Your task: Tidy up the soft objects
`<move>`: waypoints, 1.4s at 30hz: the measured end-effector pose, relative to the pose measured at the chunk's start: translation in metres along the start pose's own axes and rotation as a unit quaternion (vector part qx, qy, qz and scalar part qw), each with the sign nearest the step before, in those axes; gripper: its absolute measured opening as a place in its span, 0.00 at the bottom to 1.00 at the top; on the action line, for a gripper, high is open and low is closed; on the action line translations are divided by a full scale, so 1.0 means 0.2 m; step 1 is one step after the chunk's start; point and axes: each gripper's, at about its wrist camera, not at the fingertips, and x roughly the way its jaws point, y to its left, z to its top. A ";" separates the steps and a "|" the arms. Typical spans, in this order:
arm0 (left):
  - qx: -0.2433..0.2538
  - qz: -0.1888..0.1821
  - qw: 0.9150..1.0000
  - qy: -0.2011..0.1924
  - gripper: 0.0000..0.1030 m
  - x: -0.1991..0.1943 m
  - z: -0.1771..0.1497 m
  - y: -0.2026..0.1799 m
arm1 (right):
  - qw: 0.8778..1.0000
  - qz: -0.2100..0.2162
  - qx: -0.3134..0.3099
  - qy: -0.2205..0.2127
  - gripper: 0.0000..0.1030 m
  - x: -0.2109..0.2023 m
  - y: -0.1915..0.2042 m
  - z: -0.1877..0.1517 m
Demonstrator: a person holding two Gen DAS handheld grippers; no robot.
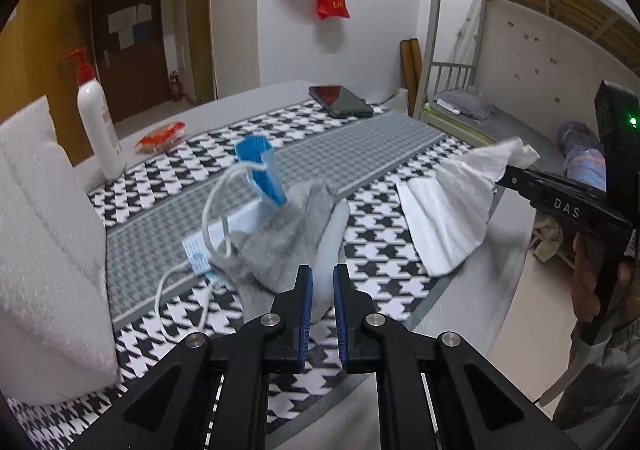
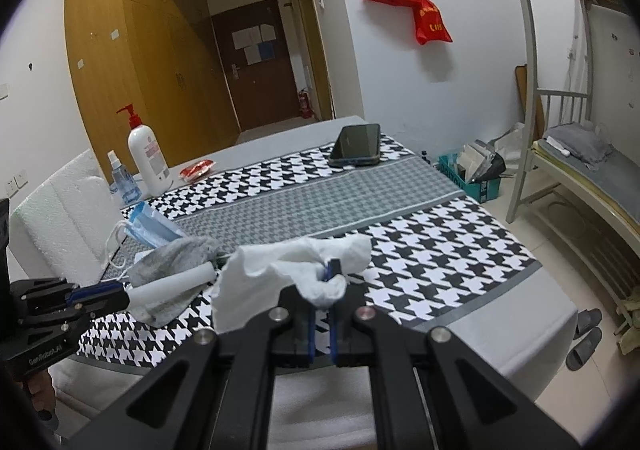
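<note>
Nearest, left gripper [image 1: 323, 282] was clamped on the grey sock's [image 1: 280, 238] pale cuff, lifting it off the face masks [image 1: 260, 170]; right gripper [image 2: 326, 282] pinched the white tissue [image 1: 452, 210] above the desk [image 2: 540, 334], apparently separating items for sorting; phone [image 2: 356, 146] lay beyond

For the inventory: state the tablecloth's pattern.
Black-and-white houndstooth tablecloth with a grey band; clearest in the right wrist view.

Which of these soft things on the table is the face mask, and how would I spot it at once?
Start at the houndstooth cloth covering the table, then go to its left side, near the white pump bottle. There the face mask lies partly under the grey sock. It is the only blue, pleated thing, with white ear loops, unlike the plain white paper towel.
</note>
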 end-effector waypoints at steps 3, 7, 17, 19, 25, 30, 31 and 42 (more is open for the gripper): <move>0.003 -0.005 1.000 0.001 0.14 0.00 -0.02 -0.01 | 1.000 -0.005 -0.002 0.010 0.23 0.01 0.00 -0.03; 0.012 -0.006 1.000 -0.001 0.43 -0.01 -0.04 -0.03 | 1.000 -0.007 0.000 0.014 0.37 -0.01 0.00 -0.07; 0.027 -0.023 0.999 -0.003 0.55 0.04 -0.03 -0.08 | 1.000 -0.018 0.013 0.013 0.45 -0.08 -0.02 -0.11; 0.029 -0.026 0.999 0.004 0.55 0.06 -0.04 -0.09 | 1.000 -0.022 0.011 0.010 0.52 -0.10 -0.02 -0.11; 0.029 -0.039 0.999 0.017 0.55 0.10 -0.06 -0.11 | 0.999 -0.031 0.014 0.008 0.53 -0.13 -0.02 -0.13; 0.024 -0.041 0.998 0.033 0.53 0.14 -0.08 -0.10 | 0.999 -0.032 0.011 0.007 0.58 -0.14 -0.02 -0.13; 0.025 -0.039 0.998 0.033 0.49 0.14 -0.08 -0.11 | 0.999 -0.034 0.010 0.008 0.58 -0.14 -0.02 -0.14; 0.042 -0.031 0.998 0.031 0.29 0.13 -0.11 -0.12 | 0.999 -0.046 0.010 0.005 0.64 -0.19 -0.01 -0.13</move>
